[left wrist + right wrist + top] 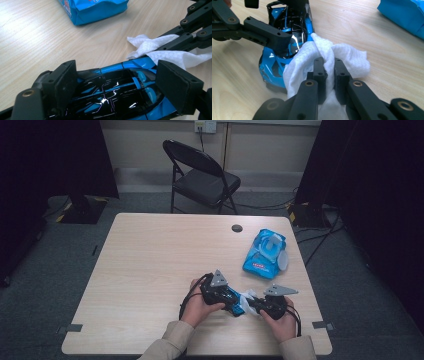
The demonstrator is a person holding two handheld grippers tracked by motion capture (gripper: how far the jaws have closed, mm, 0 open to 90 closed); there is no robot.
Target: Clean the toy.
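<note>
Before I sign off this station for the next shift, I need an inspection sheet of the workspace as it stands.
Surface: light wood table, a dark round spot near its far edge.
Job's things: blue and black toy car; white wipe against the car's end.
Clutter: blue wipes pack, flap open, on the table's right.
Grippers: left gripper clamped across the toy car; right gripper shut on the white wipe.
Cables: black cable looping from the left gripper; floor cables at right.
Surroundings: black folding chair beyond the table, grey carpet, wall socket.
</note>
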